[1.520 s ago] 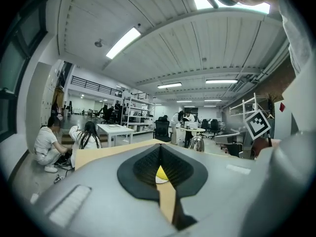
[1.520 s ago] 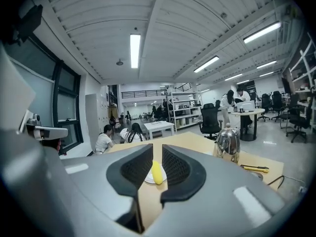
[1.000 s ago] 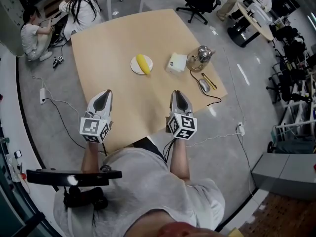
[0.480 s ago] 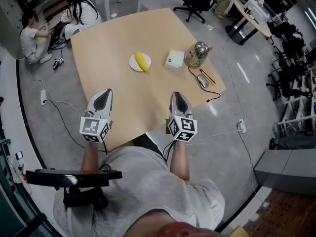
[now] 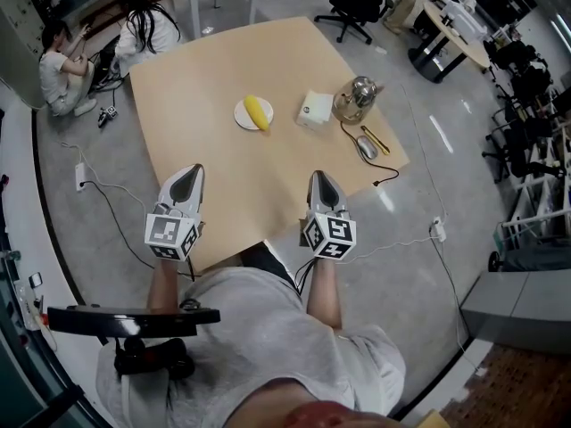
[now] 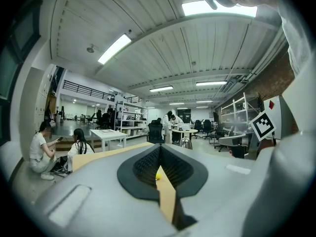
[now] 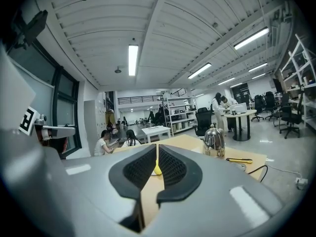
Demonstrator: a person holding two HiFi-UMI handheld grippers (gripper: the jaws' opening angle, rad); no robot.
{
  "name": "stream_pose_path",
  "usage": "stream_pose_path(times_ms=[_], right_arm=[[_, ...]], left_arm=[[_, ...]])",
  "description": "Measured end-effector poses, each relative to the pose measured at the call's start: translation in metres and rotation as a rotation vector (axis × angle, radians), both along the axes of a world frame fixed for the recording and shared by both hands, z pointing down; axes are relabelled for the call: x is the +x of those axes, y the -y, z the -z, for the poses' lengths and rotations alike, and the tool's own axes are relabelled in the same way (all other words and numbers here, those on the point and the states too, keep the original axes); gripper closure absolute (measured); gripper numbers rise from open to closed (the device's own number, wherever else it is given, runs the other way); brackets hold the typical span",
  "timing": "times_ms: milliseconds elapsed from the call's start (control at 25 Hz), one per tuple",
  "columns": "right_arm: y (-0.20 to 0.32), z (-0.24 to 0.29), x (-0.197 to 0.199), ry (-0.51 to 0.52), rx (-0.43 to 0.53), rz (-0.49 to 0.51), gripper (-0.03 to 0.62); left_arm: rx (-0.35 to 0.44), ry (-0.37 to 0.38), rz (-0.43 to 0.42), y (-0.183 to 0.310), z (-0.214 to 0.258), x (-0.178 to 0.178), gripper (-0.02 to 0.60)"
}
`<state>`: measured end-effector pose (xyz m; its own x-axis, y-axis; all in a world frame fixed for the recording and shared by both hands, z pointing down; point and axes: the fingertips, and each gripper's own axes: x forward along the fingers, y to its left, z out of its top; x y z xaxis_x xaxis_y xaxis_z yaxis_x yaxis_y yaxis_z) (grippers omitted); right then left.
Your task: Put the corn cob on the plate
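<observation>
Closing is my right gripper's (image 5: 325, 178) one change: its jaws now meet with nothing between them. My left gripper (image 5: 188, 175) is likewise pinched together and empty. Both hang at the near edge of the table (image 5: 250, 185), about where they were a second ago. Well beyond them the corn cob (image 5: 259, 111) lies on the plate (image 5: 242, 119), so I judge the job finished.

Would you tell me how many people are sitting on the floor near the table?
2. One person sits at the head view's left edge; the other person, long-haired, sits closer to the table corner. Others may be hidden.
</observation>
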<state>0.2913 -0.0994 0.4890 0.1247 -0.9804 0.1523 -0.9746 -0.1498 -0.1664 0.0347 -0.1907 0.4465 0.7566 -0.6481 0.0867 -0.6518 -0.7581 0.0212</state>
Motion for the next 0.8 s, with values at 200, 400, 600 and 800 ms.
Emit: stream_pose_path(times_ms=[200, 400, 600, 800], right_arm=[[0.001, -0.002, 0.002, -0.001, -0.007, 0.003, 0.577], [0.004, -0.001, 0.004, -0.006, -0.011, 0.009, 0.577], [0.014, -0.004, 0.002, -0.012, -0.015, 0.018, 0.580], [0.014, -0.005, 0.006, -0.014, -0.023, 0.023, 0.580]], left_arm=[[-0.006, 0.001, 0.001, 0.000, -0.002, 0.004, 0.561], [-0.008, 0.002, 0.005, 0.002, -0.001, 0.005, 0.561], [-0.015, 0.005, 0.010, 0.010, -0.002, 0.003, 0.561], [-0.022, 0.010, 0.013, 0.008, 0.000, 0.007, 0.561]])
